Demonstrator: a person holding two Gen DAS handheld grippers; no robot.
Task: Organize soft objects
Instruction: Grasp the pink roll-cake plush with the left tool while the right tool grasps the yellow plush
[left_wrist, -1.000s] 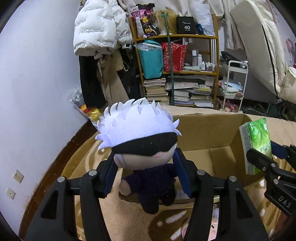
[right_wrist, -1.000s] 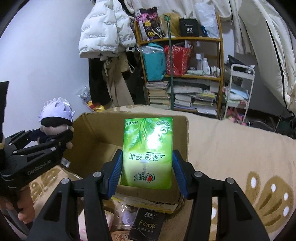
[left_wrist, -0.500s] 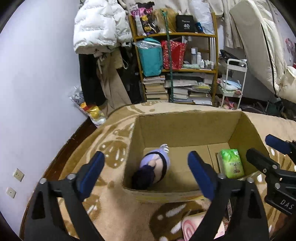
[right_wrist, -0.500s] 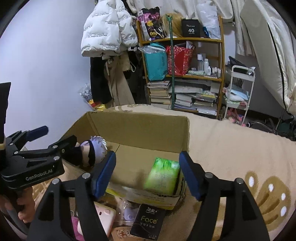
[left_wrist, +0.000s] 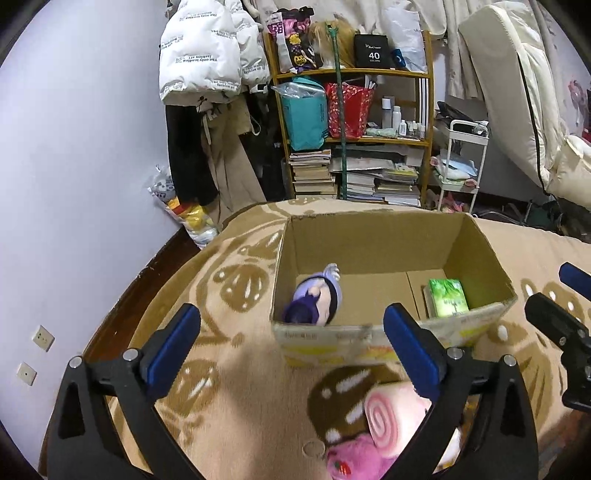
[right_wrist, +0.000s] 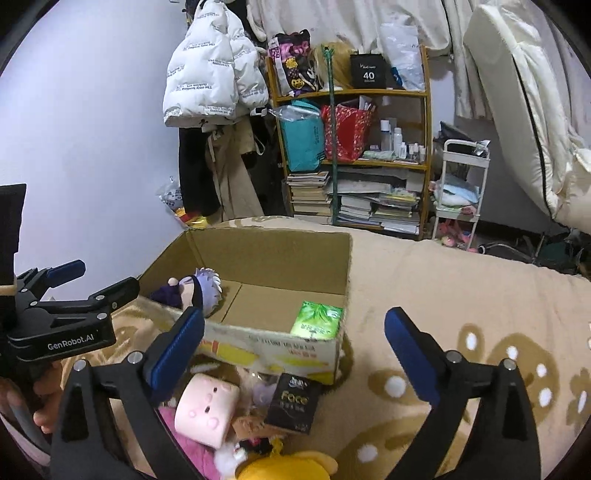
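Observation:
An open cardboard box (left_wrist: 369, 225) (right_wrist: 266, 339) stands on the tan patterned blanket. Inside lie a white-haired plush doll (left_wrist: 317, 295) (right_wrist: 195, 290) at the left and a green tissue pack (left_wrist: 447, 297) (right_wrist: 317, 319) at the right. My left gripper (left_wrist: 291, 347) is open and empty, in front of the box. My right gripper (right_wrist: 293, 349) is open and empty, near the box's front wall. In front of the box lie a pink roll plush (left_wrist: 388, 417) (right_wrist: 207, 411), a magenta plush (left_wrist: 354, 458), a black "Face" tissue pack (right_wrist: 293, 402) and a yellow plush (right_wrist: 284, 467).
A cluttered wooden shelf (left_wrist: 354, 122) with books and bags stands behind the bed. A white jacket (left_wrist: 207, 48) hangs on the wall at left. A white cart (left_wrist: 461, 162) stands right of the shelf. The left gripper's body (right_wrist: 62, 325) shows at left in the right wrist view.
Both grippers opened. The doll and the green tissue pack dropped into the box. Both grippers then pulled back toward the near side of the box.

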